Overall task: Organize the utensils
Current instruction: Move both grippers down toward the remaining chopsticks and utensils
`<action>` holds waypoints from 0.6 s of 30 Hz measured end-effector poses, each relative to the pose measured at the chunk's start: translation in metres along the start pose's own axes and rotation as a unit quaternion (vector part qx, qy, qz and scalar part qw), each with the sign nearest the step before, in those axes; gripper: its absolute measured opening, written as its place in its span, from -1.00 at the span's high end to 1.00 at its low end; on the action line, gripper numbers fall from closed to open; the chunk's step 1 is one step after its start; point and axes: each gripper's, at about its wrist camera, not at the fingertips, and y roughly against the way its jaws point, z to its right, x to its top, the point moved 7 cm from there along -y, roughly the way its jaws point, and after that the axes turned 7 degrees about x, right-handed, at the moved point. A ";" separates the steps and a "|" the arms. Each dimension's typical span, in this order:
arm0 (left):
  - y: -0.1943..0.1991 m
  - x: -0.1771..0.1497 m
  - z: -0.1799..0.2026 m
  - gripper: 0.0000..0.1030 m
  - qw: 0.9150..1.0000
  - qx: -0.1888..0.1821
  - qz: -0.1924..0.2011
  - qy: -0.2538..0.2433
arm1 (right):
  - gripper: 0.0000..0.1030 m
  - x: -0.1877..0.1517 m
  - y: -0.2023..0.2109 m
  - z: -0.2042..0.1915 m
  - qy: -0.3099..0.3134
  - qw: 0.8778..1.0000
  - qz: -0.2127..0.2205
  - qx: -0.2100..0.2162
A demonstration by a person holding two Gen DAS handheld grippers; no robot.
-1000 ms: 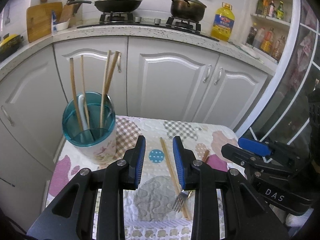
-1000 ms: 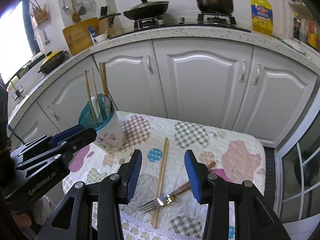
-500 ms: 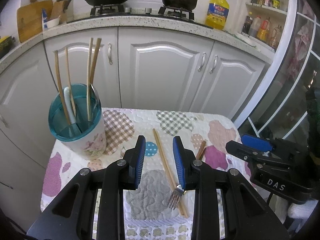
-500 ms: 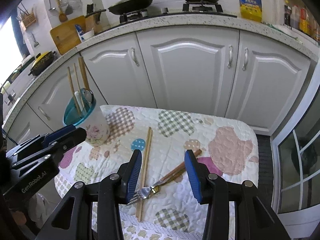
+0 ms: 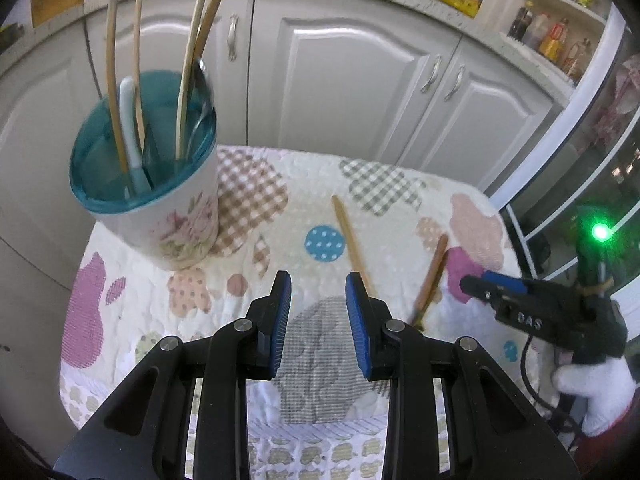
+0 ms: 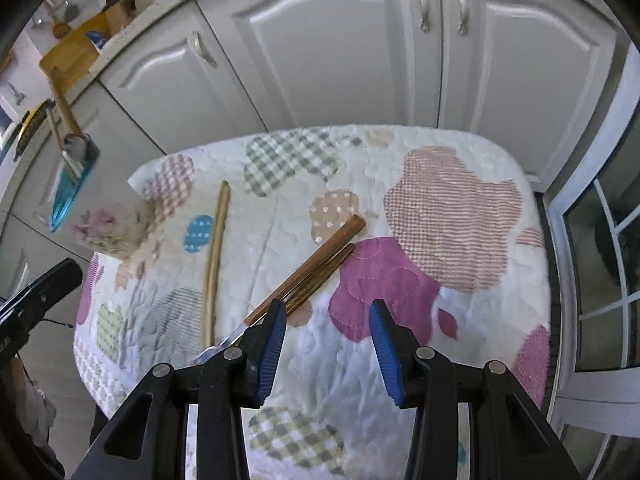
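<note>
- Your left gripper (image 5: pixel 316 316) and right gripper (image 6: pixel 328 344) both hover with jaws apart and nothing between them.
- Left to do, just ahead on the cloth (image 6: pixel 452 200): one loose chopstick (image 6: pixel 216 248) and two brown-handled pieces (image 6: pixel 320 268) lying side by side, one likely a fork, its head hidden behind your right gripper.
- Done, farther left: the cup (image 5: pixel 160 204) holds four chopsticks (image 5: pixel 188 76) and a pale handle.
</note>
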 end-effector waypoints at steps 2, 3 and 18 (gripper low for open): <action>-0.006 -0.001 -0.003 0.48 1.000 -0.002 -0.006 0.004 | 0.31 0.004 -0.014 0.004 0.006 1.000 -0.014 -0.013; -0.008 -0.002 -0.004 0.47 1.000 -0.002 -0.007 0.005 | 0.32 0.007 -0.022 0.007 0.008 0.999 -0.021 -0.022; -0.055 0.006 0.005 0.48 0.998 -0.030 -0.054 0.006 | 0.31 0.040 -0.062 -0.003 0.073 0.995 -0.050 -0.042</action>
